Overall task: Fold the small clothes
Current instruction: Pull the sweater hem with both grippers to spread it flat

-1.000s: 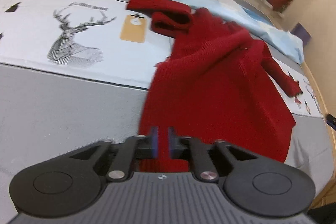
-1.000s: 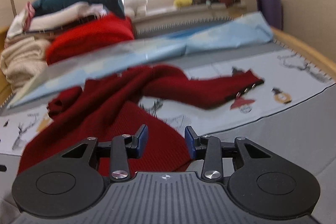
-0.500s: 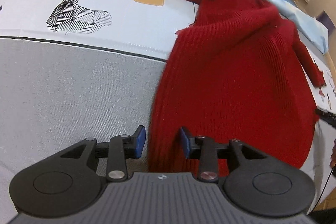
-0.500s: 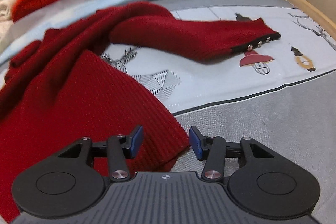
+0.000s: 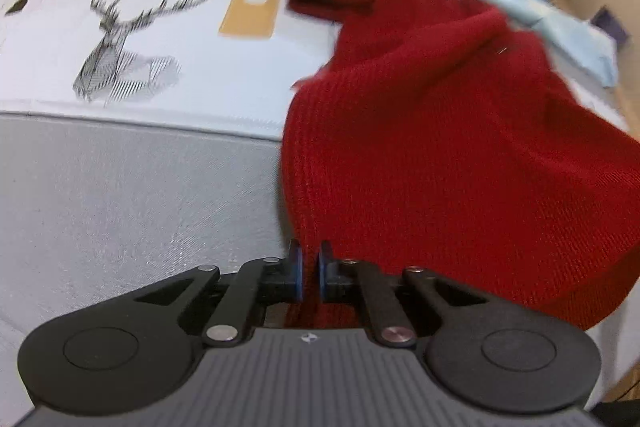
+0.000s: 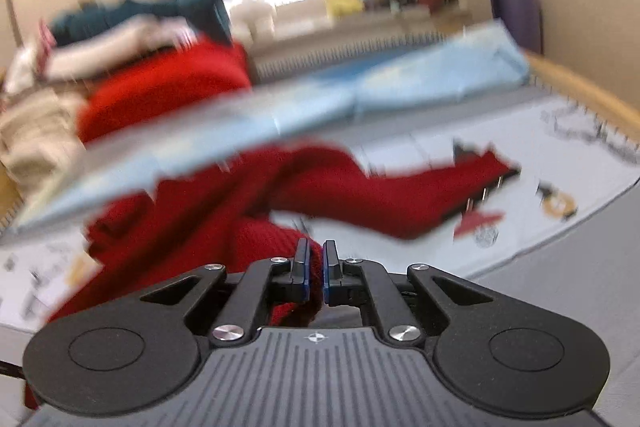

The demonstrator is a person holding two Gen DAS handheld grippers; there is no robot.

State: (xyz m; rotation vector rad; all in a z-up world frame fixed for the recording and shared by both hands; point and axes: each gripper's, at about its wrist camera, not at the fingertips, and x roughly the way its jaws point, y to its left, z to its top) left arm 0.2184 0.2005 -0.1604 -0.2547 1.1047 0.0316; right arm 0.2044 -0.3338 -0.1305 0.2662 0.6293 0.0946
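A dark red knit sweater lies spread on the bed, hem towards me, sleeves at the far end. My left gripper is shut on the hem's left corner. In the right wrist view the sweater shows with one sleeve stretched out to the right. My right gripper is shut on the hem's right corner, and the cloth bunches between its fingers. Both views are blurred by motion.
The bed has a grey cover and a white printed sheet with a deer drawing. A light blue sheet lies behind the sweater. A bright red garment and stacked clothes sit at the back left. A wooden bed rail runs along the right.
Half a second ago both grippers were open at the hem corners. Both have now shut on the hem, and both views have tilted upwards.
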